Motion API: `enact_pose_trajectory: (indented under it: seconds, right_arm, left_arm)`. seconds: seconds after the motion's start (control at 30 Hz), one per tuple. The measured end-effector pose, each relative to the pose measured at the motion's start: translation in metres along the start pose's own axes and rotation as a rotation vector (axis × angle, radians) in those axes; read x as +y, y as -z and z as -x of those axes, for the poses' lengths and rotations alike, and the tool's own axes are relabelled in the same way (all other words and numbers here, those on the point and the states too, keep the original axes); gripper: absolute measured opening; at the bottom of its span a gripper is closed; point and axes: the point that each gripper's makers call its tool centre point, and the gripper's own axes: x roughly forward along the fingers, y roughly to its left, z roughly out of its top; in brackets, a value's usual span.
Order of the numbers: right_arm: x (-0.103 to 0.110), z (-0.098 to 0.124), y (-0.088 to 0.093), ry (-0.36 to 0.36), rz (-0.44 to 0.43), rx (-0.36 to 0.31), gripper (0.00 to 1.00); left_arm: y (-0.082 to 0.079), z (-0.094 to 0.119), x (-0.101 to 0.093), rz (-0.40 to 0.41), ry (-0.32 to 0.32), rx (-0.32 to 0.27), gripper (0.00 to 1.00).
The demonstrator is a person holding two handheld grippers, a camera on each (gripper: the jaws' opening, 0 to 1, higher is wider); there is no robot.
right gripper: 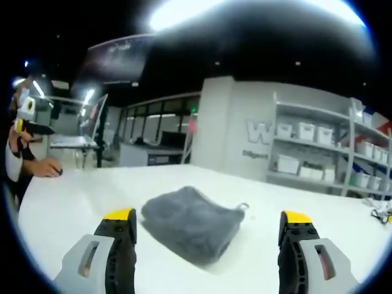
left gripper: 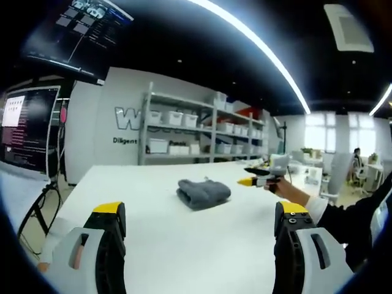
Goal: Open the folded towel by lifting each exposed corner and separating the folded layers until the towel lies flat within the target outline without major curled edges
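In the left gripper view a folded grey towel (left gripper: pixel 204 192) lies on the white bench (left gripper: pixel 153 245), just above centre, toward twelve o'clock from the left gripper (left gripper: pixel 202 229). That gripper's jaws are spread wide, with bare bench between the yellow-tipped ends and nothing held; they stand well short of the towel. At about two o'clock from the towel the right gripper (left gripper: pixel 252 180) comes in, held in a hand (left gripper: pixel 283 188) with a dark sleeve (left gripper: pixel 349 217) behind it. Its yellow tip points toward the towel but is clearly apart from it.

In the right gripper view the towel (right gripper: pixel 193 223) sits between the spread jaws of the right gripper (right gripper: pixel 208 223), nearer the left-hand jaw, its edge just beside that yellow tip; whether it touches is hard to judge through the fisheye bend. The towel is folded into a thick pad, with a small loop or tag at its two o'clock corner. Nothing is gripped here either. At nine o'clock a person's hand (right gripper: pixel 43 166) rests on the bench edge.

Shelving (left gripper: pixel 202 131) with white bins stands against the far wall, and a dark monitor (left gripper: pixel 27 128) stands at nine o'clock in the left gripper view.
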Motion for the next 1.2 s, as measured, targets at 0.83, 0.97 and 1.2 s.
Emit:
enact_pose_trajectory:
  seconds: [0.83, 0.97, 1.2]
  right_arm:
    - [0.015, -0.001, 0.034, -0.016, -0.025, 0.024, 0.93]
    - [0.019, -0.001, 0.039, -0.011, -0.016, 0.045, 0.93]
    - [0.013, -0.011, 0.053, -0.01, -0.029, 0.087, 0.91]
  left_arm:
    - [0.011, -0.004, -0.004, -0.082, -0.028, 0.056, 1.0]
    - [0.015, -0.006, -0.007, -0.12, -0.025, 0.079, 1.0]
    - [0.012, -0.006, -0.018, -0.143, 0.029, 0.064, 1.0]
